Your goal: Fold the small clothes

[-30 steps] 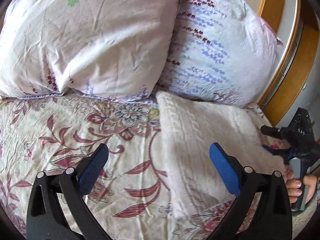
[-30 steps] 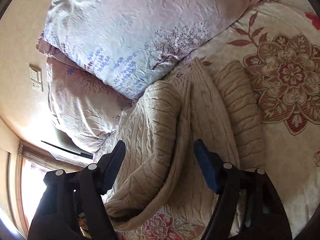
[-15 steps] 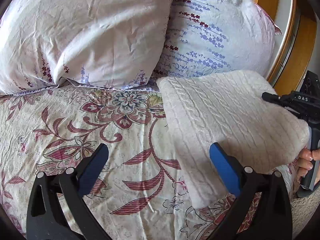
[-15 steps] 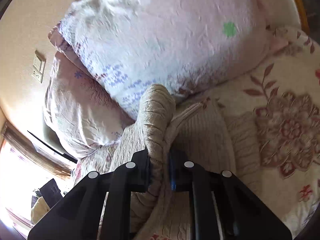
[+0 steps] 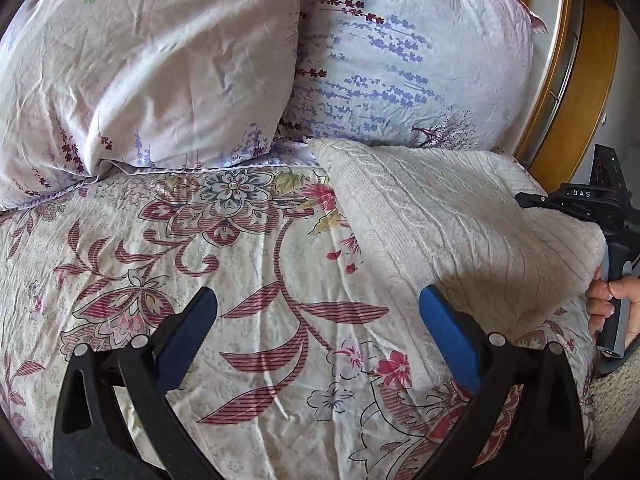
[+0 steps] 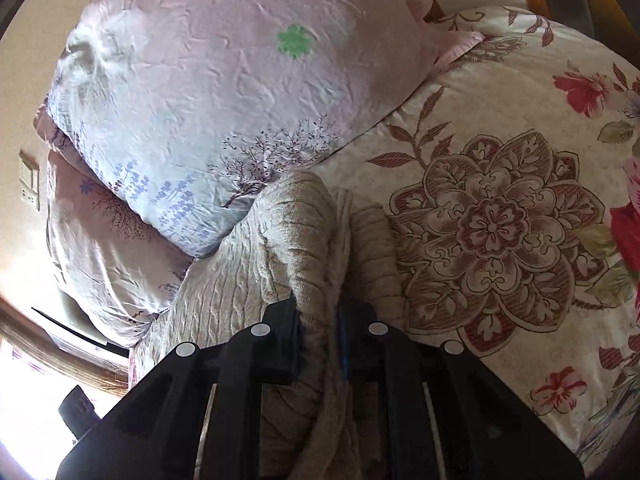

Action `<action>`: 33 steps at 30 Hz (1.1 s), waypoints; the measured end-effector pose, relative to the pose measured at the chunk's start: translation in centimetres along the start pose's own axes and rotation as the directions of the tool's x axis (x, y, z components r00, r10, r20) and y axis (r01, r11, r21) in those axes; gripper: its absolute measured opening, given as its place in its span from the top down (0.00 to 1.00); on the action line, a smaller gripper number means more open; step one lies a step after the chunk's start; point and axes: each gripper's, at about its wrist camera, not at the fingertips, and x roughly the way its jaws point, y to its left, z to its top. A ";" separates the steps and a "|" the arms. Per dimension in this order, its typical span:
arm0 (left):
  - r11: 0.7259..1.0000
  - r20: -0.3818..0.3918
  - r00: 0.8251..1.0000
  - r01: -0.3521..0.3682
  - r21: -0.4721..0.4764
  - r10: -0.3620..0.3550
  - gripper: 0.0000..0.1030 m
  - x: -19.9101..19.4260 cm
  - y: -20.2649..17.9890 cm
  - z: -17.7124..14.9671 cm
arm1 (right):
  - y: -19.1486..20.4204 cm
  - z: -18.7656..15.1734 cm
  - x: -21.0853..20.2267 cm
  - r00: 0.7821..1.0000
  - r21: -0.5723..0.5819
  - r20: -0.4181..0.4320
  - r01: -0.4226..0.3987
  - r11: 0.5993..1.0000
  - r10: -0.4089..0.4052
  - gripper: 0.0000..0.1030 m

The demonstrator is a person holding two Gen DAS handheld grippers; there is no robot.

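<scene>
A cream cable-knit sweater (image 5: pixel 452 220) lies on the floral bedspread (image 5: pixel 240 280) at the right, its right edge lifted. My right gripper (image 6: pixel 320 332) is shut on a bunched fold of the sweater (image 6: pixel 296 232) and holds it up. It also shows in the left wrist view (image 5: pixel 576 204) at the sweater's right edge, with a hand on its handle. My left gripper (image 5: pixel 316 320) is open and empty, low over the bedspread, its right finger (image 5: pixel 448 332) beside the sweater's near left edge.
Two pale floral pillows (image 5: pixel 152 64) (image 5: pixel 400 52) lean at the head of the bed behind the sweater. A wooden headboard (image 5: pixel 560 60) curves at the right. A wall with a light switch (image 6: pixel 28 184) shows in the right wrist view.
My right gripper has shut on the sweater's edge and lifted it, carrying the fold up and leftward. My left gripper stays open and has drifted slightly.
</scene>
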 end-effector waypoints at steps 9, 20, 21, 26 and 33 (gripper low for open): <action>0.996 -0.010 0.996 -0.083 0.041 0.084 0.02 0.3 -0.6 -0.1 | -2.3 -0.2 -0.8 0.999 0.101 -0.027 -0.025 0.995 0.028 0.72; 0.993 -0.035 0.997 -0.068 0.091 0.071 0.02 -0.9 -1.1 0.1 | -0.3 -2.5 -9.1 0.998 -0.005 0.056 -0.042 0.999 0.042 0.49; 0.996 -0.034 0.999 -0.040 0.086 0.043 0.02 -1.3 -1.1 0.1 | 0.5 -2.9 -9.0 0.997 -0.024 0.052 -0.048 0.999 0.049 0.49; 0.992 -0.015 0.996 0.094 0.080 -0.094 0.02 -3.0 -1.5 -0.7 | 2.7 -4.4 -9.1 0.997 -0.107 0.011 -0.069 0.992 0.070 0.48; 0.970 -0.025 1.000 0.011 0.244 -0.005 0.02 -2.7 -4.4 -2.3 | 4.4 -6.7 -7.1 0.995 -0.278 -0.017 0.094 0.956 -0.103 0.85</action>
